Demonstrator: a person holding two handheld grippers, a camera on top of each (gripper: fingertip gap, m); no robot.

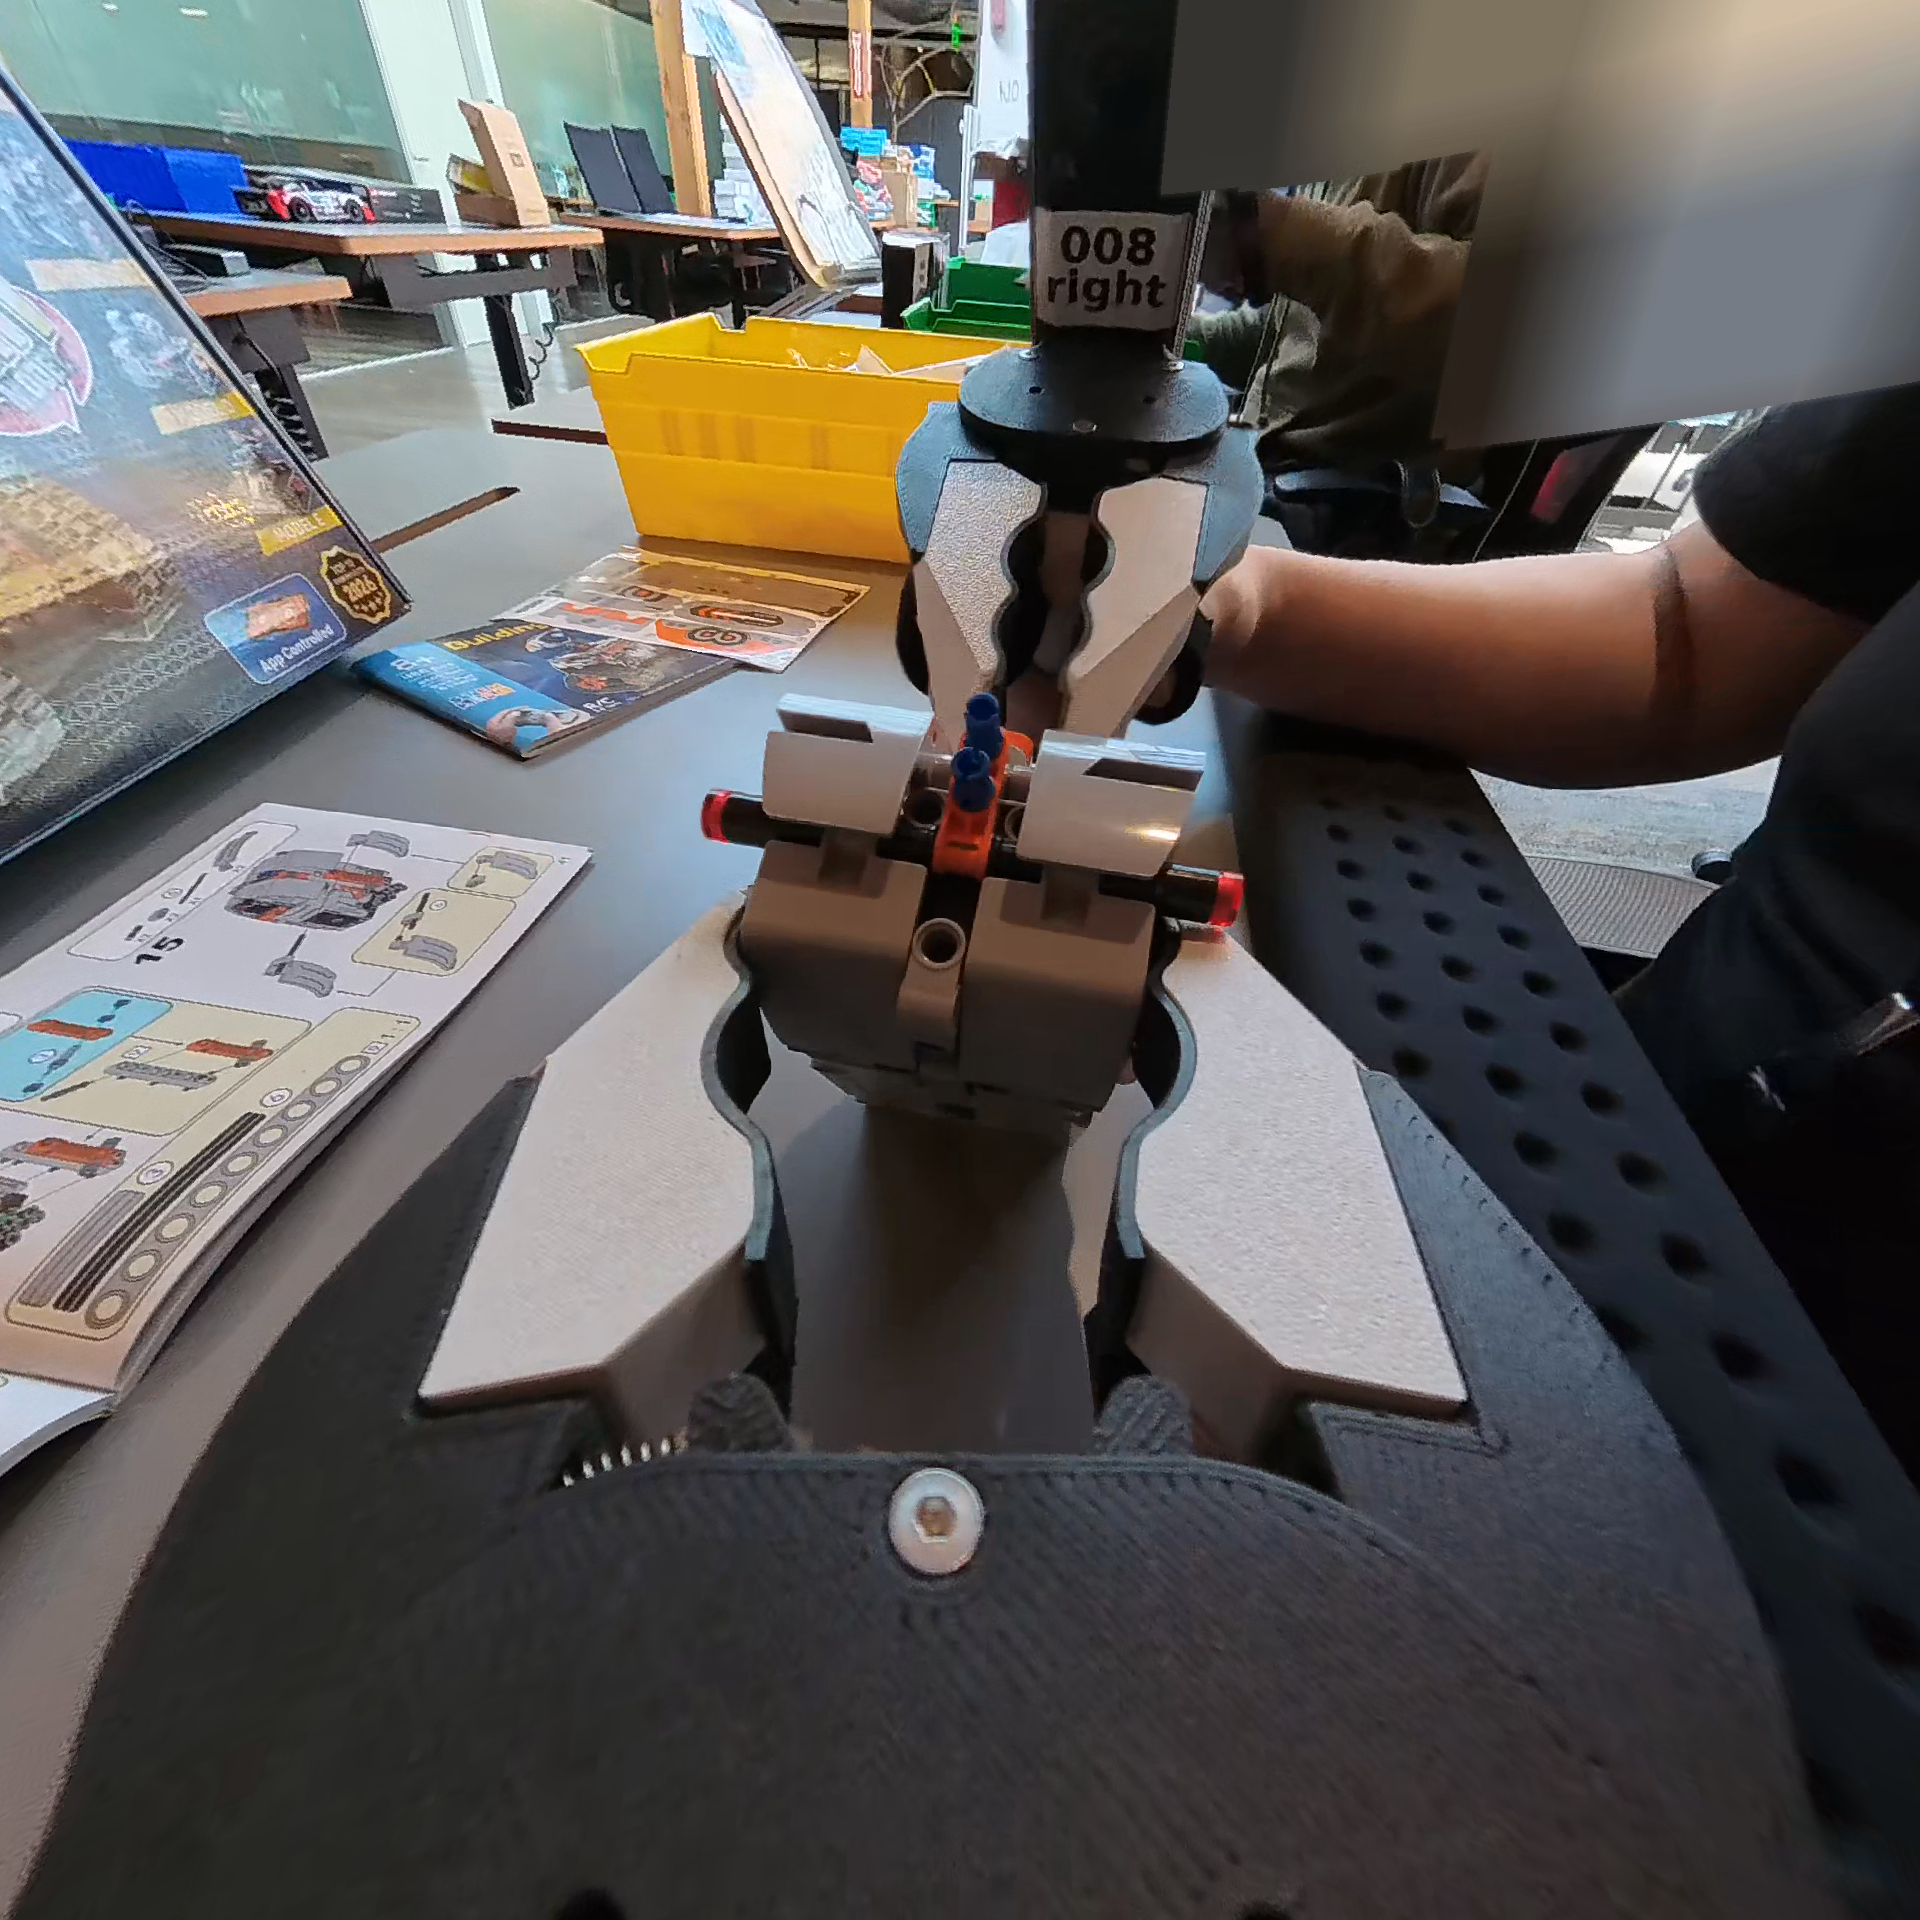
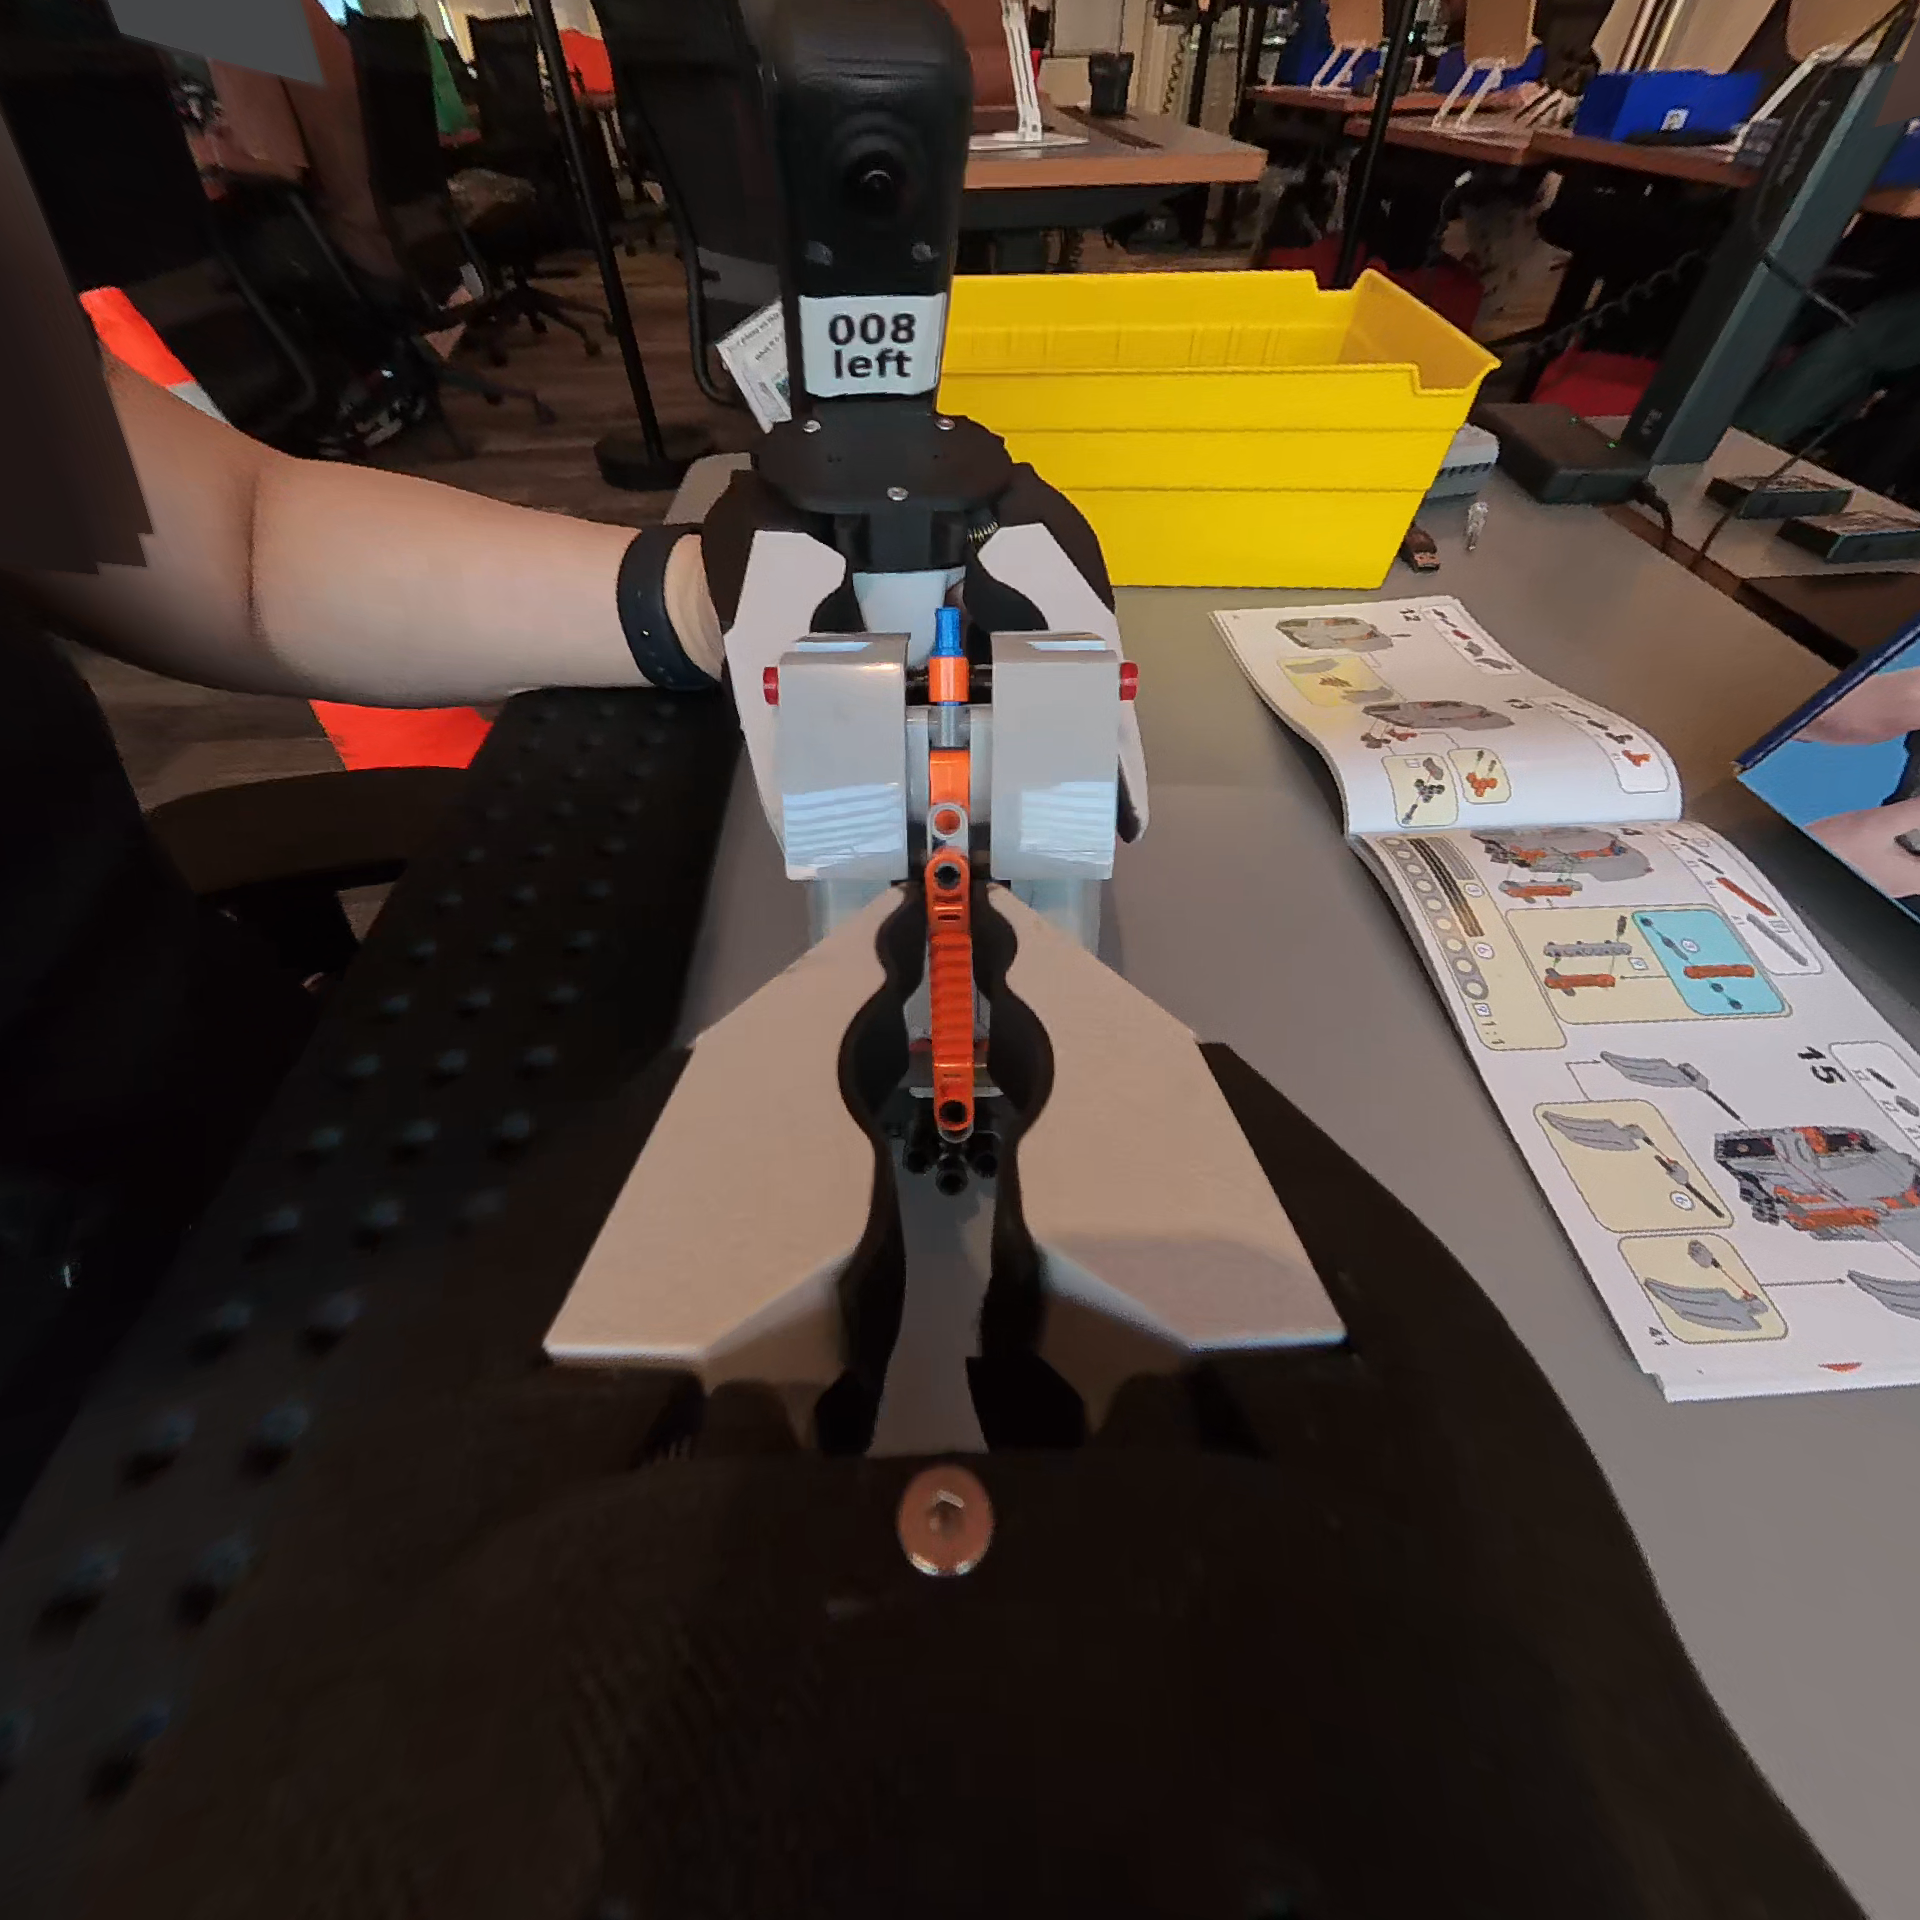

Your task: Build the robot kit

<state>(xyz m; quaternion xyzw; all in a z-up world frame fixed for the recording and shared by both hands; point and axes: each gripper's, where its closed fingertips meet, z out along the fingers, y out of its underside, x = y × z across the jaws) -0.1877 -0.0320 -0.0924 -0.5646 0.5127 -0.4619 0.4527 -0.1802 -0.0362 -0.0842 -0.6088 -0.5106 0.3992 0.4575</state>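
My left gripper is shut on a grey brick assembly with curved grey panels, a black axle with red ends and two blue pins on top. It holds the assembly above the grey table. My right gripper faces it and is shut on a long orange beam that runs into the middle of the assembly. In the left wrist view the right gripper sits just behind the blue pins and the orange piece. In the right wrist view the left gripper clasps the assembly's sides.
A yellow bin stands behind. An open instruction booklet lies beside the grippers. A product box, a sticker sheet and a small booklet are at the left. A black perforated panel borders the table. Left and right tips are no more than a few centimetres apart.
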